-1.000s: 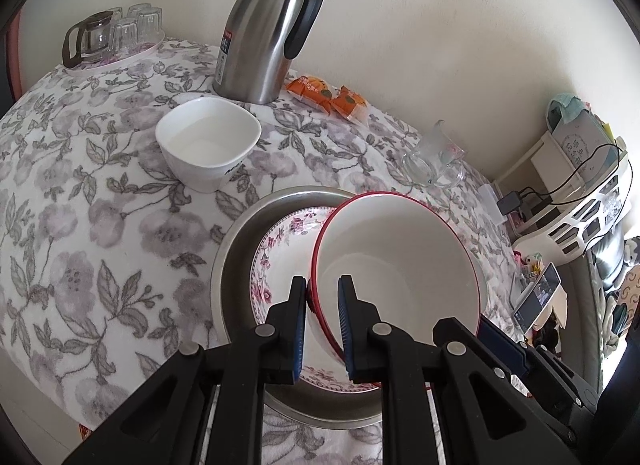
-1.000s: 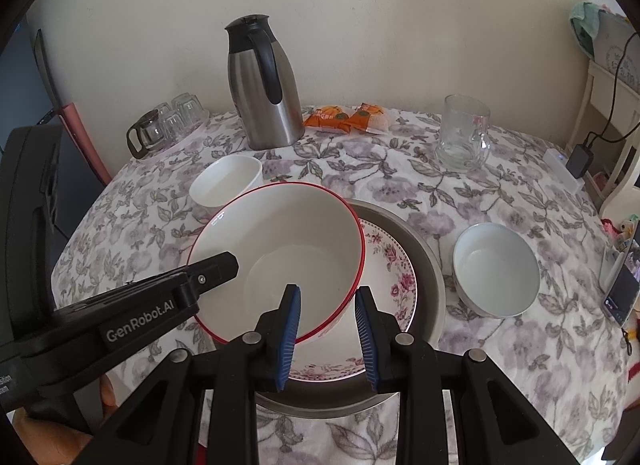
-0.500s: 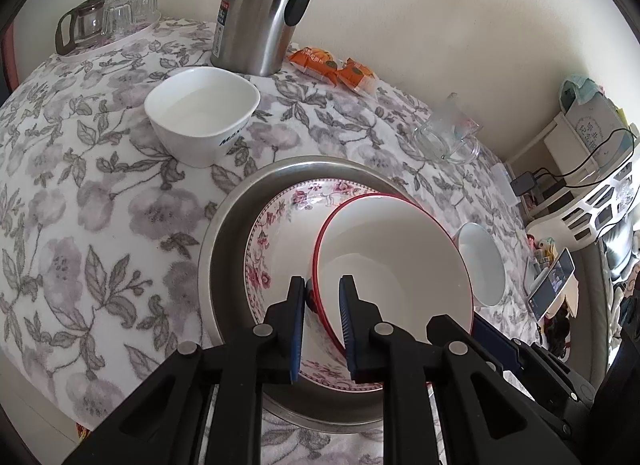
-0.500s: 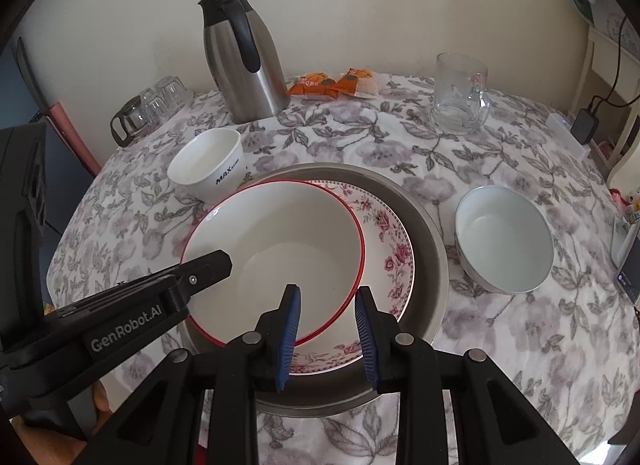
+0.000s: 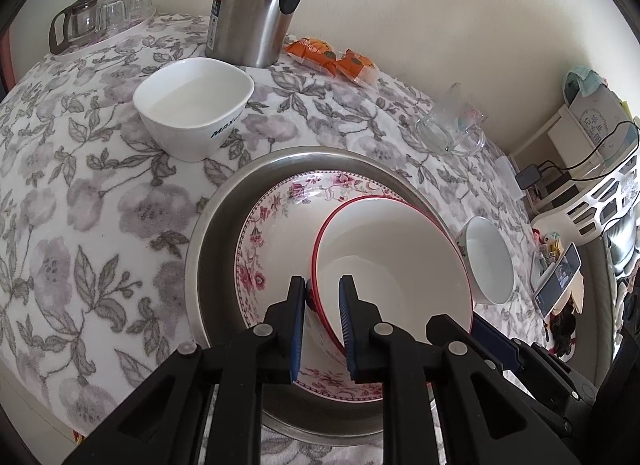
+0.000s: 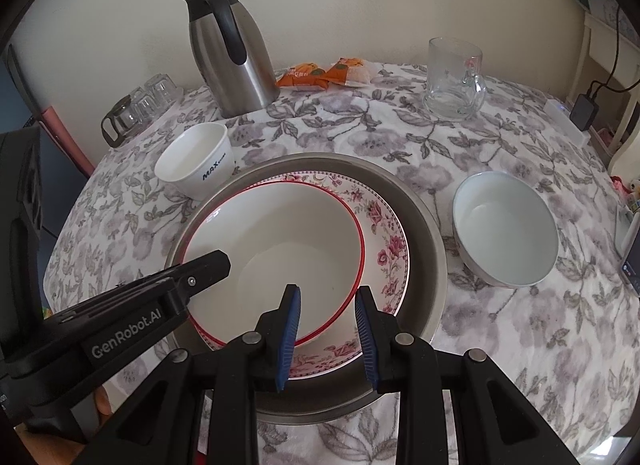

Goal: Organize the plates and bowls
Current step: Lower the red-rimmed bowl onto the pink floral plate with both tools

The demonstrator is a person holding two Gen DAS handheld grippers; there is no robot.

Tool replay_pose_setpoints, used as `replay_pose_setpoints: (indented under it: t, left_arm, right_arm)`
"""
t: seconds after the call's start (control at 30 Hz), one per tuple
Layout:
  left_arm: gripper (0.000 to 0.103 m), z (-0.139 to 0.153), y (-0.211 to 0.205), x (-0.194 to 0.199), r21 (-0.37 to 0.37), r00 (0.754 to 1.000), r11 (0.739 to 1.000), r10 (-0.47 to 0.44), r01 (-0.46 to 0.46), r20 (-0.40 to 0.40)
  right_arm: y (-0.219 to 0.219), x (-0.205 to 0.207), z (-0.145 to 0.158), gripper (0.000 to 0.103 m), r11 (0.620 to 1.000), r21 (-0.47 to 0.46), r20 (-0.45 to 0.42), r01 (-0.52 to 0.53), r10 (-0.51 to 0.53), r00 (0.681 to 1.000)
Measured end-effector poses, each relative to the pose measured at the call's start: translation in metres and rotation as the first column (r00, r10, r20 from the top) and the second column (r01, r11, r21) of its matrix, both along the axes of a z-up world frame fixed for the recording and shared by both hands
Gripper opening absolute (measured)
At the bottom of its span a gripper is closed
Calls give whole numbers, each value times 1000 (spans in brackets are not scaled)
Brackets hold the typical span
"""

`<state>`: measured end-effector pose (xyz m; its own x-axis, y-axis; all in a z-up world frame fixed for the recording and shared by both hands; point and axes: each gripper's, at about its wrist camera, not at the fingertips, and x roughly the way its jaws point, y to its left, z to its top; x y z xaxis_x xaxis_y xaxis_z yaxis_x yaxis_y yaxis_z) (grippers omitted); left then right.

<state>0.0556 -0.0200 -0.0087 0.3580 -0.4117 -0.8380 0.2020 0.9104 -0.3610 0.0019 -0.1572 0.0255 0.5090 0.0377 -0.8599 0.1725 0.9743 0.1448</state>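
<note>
Flowery cloth covers the table (image 6: 500,345), w/ a pale wall behind. On it sit a steel jug (image 6: 232,49), a glass mug (image 6: 454,83), orange snack packs (image 6: 324,73), a square white bowl (image 6: 196,163) & a round white bowl (image 6: 506,229). In the middle is a big metal pan (image 6: 428,233) w/ a flower plate (image 6: 390,249) inside it. The red-rim bowl (image 6: 280,249) is right on top of that flower plate, a bit tipped, sitting more to one side than the middle. The left hand-held gripper (image 5: 322,305) is clenched on the red-rim bowl's near edge, one pad inside & one outside. The right hand-held gripper (image 6: 328,305) pinches the edge on its side too; the red edge runs btwn its blue pads, but I can't see for sure if both pads press it. So 2 grippers hold 1 bowl. I think the bowl is about to be let go onto the plate. What could go wrong: if one gripper lets go first, the bowl may tip & bang the plate, maybe chip it. If it's left off to one side, it may slide & rattle vs. the pan wall. Pulling the pads out too fast could drag the bowl along or flip its edge up.
</note>
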Motion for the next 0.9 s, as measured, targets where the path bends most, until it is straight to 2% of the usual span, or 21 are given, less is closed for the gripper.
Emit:
replay_pose_setpoints:
  t: [0.9]
  left_arm:
    - [17,-6,-3,12,-22,1000,1000,14,-14,27]
  right_arm:
    - [-2,7,-4,30,1000,9,34,12,-12,999]
